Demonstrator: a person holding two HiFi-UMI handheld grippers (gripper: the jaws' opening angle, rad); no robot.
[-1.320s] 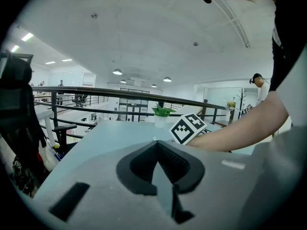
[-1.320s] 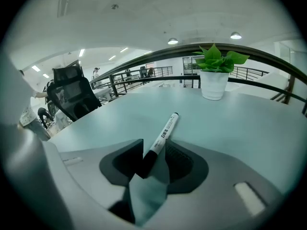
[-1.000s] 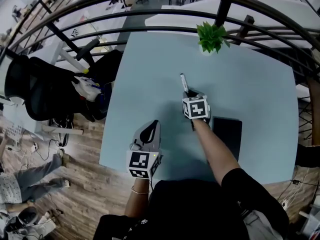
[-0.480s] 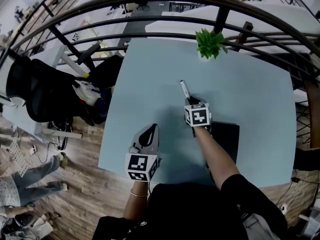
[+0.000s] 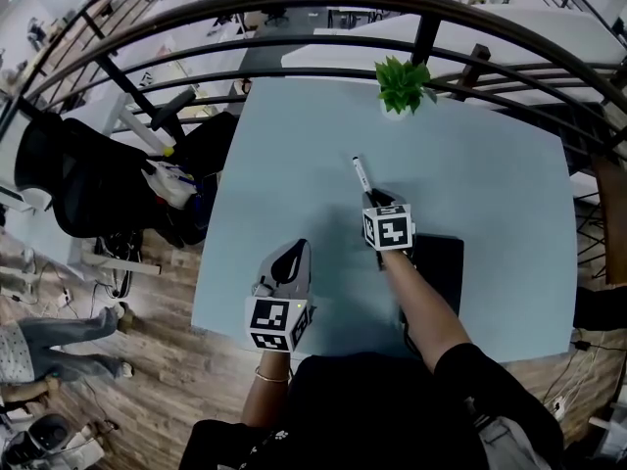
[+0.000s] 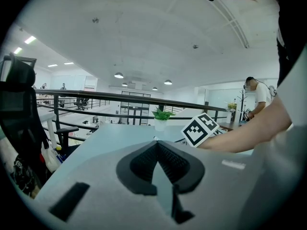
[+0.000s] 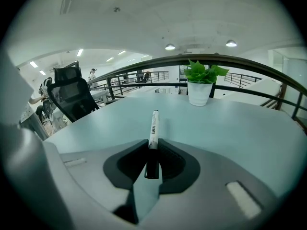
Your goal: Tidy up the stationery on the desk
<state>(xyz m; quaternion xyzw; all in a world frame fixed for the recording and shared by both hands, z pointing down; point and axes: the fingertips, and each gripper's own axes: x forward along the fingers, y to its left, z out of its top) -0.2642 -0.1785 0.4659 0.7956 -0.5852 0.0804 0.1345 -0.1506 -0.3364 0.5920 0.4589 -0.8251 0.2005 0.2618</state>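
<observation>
Gripping the marker [image 7: 153, 128] by its dark rear end, the right claw [image 7: 152, 146] has its 2 jaws pressed on the barrel. The white body and black tip stick straight out ahead of the jaw tips. The pen points away from the person, toward the far side of the worktop [image 5: 294, 164], and seems to hang just clear of the surface, though the views do not settle that.

Just beside this claw, on its right and slightly behind it, lies a flat black case [image 5: 438, 267], partly under the person's forearm. Whether it is open, or meant for the pen, cannot be told from here. Well to the left and nearer the person, the left claw [image 5: 299, 248] is fully closed with nothing between its jaws and hovers idle over the near edge. Far ahead of both claws, a potted plant [image 5: 400, 86] stands at the back edge, and an office chair [image 5: 78, 184] sits off to the left beyond the worktop.

As for progress, the tidying looks only begun: 1 marker is picked up but not yet put anywhere. No other loose stationery shows on the surface, so what is left is probably carrying this 1 pen to its place, most likely the black case nearby, and letting it go there.
</observation>
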